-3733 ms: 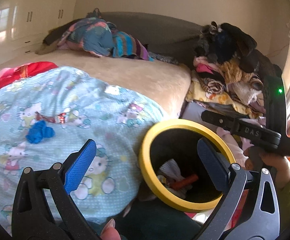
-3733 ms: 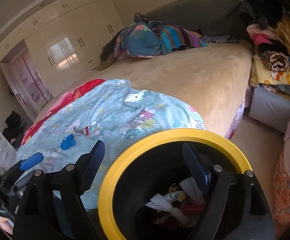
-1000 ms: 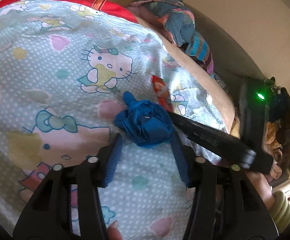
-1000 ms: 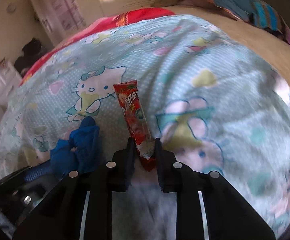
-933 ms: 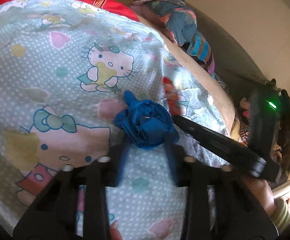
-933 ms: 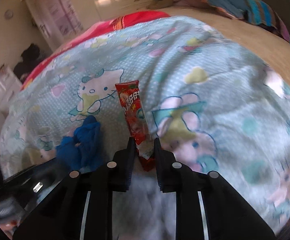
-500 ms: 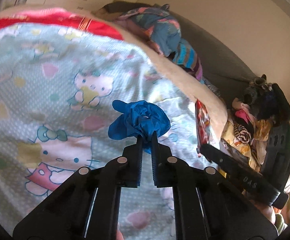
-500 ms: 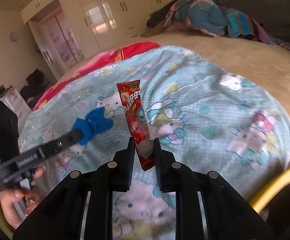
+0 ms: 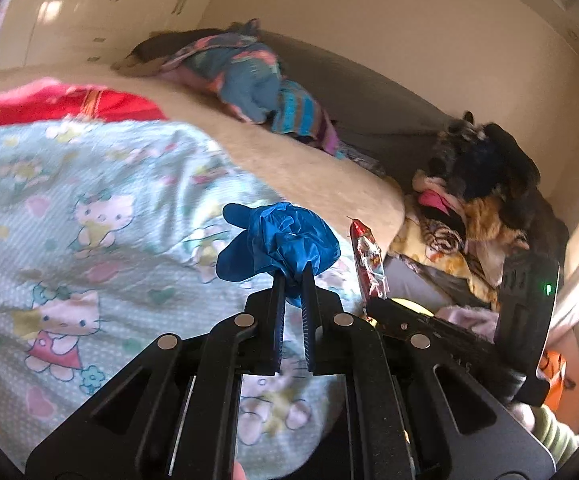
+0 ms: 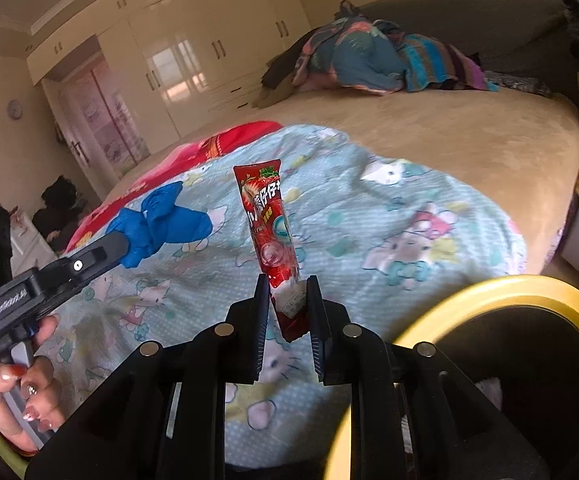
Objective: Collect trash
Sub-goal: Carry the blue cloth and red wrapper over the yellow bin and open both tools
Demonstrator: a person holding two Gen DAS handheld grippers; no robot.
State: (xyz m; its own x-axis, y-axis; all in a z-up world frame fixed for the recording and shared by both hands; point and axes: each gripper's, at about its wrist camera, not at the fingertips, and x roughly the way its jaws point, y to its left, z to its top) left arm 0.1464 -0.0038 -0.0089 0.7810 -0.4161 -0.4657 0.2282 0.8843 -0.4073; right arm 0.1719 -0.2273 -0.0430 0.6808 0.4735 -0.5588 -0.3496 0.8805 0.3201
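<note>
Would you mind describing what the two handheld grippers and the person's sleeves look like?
Both the left gripper and the right gripper are black plastic with silver rivets; the left's pads are ribbed blue. The right's body carries a green light. The left's handle bears white lettering. Sleeve cuffs are light green.

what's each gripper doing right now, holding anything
left gripper: shut on the crumpled blue glove, lifted off the blanket.
right gripper: shut on the red snack wrapper, held upright.
</note>
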